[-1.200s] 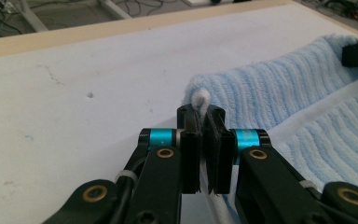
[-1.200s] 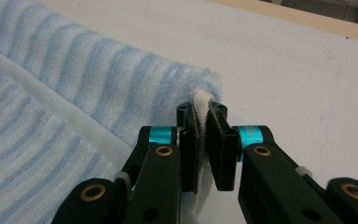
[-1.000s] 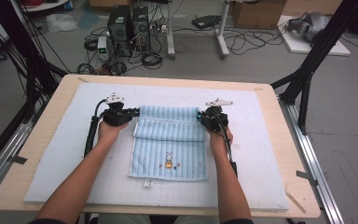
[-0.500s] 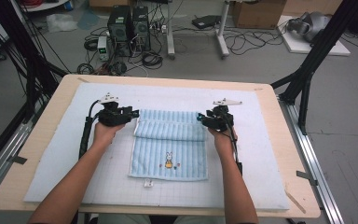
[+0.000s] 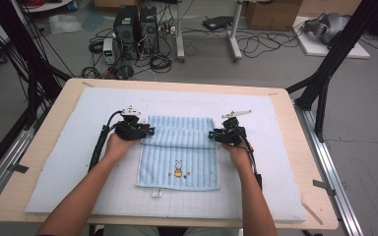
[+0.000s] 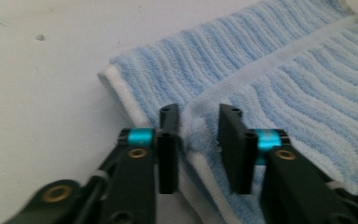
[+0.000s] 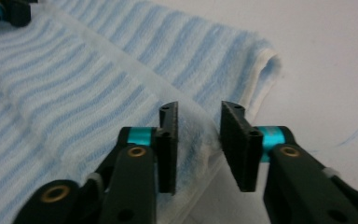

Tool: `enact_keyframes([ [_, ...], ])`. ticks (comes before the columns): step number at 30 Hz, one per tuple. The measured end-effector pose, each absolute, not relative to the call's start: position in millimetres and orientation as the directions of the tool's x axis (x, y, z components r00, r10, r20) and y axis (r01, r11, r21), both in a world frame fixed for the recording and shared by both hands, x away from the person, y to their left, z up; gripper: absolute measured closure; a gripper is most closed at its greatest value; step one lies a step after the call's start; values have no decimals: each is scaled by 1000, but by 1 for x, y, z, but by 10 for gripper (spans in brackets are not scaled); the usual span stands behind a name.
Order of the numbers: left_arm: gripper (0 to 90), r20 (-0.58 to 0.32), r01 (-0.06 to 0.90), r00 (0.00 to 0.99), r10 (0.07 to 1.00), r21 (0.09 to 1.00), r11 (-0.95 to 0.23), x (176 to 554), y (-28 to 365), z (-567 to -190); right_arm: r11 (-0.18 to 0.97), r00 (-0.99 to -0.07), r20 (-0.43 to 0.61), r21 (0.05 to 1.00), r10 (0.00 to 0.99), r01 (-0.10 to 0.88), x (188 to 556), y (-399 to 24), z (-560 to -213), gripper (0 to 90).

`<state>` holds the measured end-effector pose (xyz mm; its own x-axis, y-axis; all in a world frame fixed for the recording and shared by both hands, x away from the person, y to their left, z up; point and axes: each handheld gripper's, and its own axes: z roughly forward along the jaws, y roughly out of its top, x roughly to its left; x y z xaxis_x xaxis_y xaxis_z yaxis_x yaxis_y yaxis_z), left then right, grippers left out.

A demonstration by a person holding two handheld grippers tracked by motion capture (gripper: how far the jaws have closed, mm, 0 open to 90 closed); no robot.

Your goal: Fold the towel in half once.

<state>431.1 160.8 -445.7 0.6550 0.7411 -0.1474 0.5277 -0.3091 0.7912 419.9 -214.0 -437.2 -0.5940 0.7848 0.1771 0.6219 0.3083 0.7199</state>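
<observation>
Two grippers (image 5: 150,132) (image 5: 212,134) straddle the towel's (image 5: 179,157) folded hem, jaws closing but not yet clamped, so if you lift now a corner may slip.

Table (image 5: 54,147): light wood top, rounded corners, edges bare all round. A pale blue-white mat (image 5: 78,162) with a faint grid covers most of the top, lying flat. On the mat, about centre, lies a light blue striped towel (image 5: 179,157), its far edge folded back over itself into a band, a small cartoon figure near its near edge and a small white tag just beyond that edge; a thin wooden stick (image 5: 311,207) rests on bare wood at the near right corner.
</observation>
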Motion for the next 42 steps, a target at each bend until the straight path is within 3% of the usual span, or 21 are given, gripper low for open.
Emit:
enact_keyframes([
  [2, 818, -130, 514, 672, 729, 791, -332, 429, 160, -444, 327, -603, 159, 719, 782, 614, 419, -215, -438, 813],
  [4, 830, -116, 498, 679, 725, 798, -338, 426, 160, -441, 324, -600, 147, 729, 786, 603, 417, -215, -437, 822],
  [12, 833, -131, 442, 703, 699, 851, -285, 405, 170, -433, 307, -614, 152, 759, 775, 575, 403, -220, -431, 821],
  [22, 832, -165, 381, 742, 649, 901, -206, 353, 183, -426, 324, -654, 122, 792, 747, 518, 361, -220, -421, 821],
  [34, 832, -136, 340, 786, 603, 910, -238, 303, 185, -436, 280, -659, 147, 822, 737, 496, 295, -230, -429, 819],
  [42, 832, -124, 329, 791, 599, 912, -246, 281, 189, -437, 294, -669, 124, 829, 733, 476, 271, -227, -430, 812],
])
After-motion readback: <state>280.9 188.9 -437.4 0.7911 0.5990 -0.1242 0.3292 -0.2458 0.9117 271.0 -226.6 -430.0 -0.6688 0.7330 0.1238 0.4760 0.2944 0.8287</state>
